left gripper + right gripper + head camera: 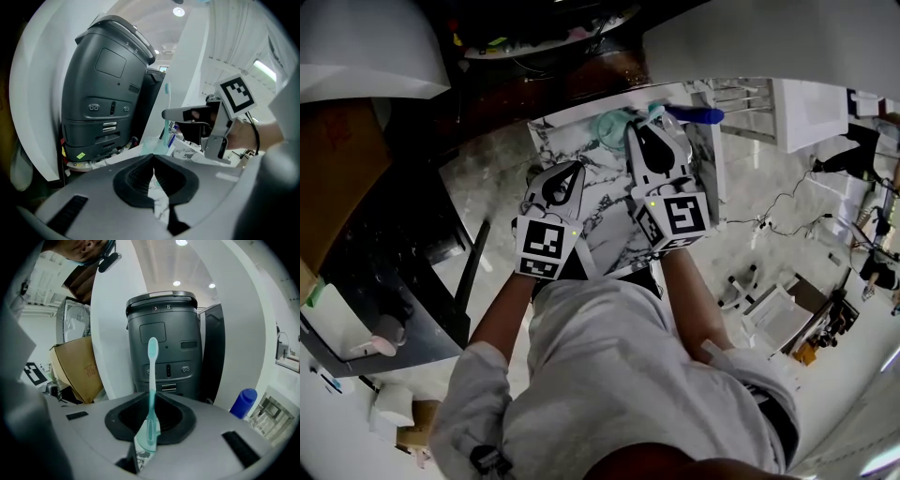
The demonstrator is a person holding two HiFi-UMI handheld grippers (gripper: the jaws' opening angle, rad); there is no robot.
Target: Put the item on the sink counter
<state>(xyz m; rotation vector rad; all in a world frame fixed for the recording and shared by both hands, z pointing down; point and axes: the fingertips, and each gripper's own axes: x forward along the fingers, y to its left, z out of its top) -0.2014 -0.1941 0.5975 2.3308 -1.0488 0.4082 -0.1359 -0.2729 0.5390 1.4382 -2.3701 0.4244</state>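
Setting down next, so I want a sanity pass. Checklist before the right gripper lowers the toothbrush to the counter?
1. Grip: right gripper shut on toothbrush: ok.
2. Toothbrush upright in the jaws, not slipping sideways: ok.
3. Left gripper shut, empty, off to the side of the right one: ok.
4. Bare counter under both grippers: ok.
5. Clearance from cup and blue bottle near the right gripper's tip: cannot tell.
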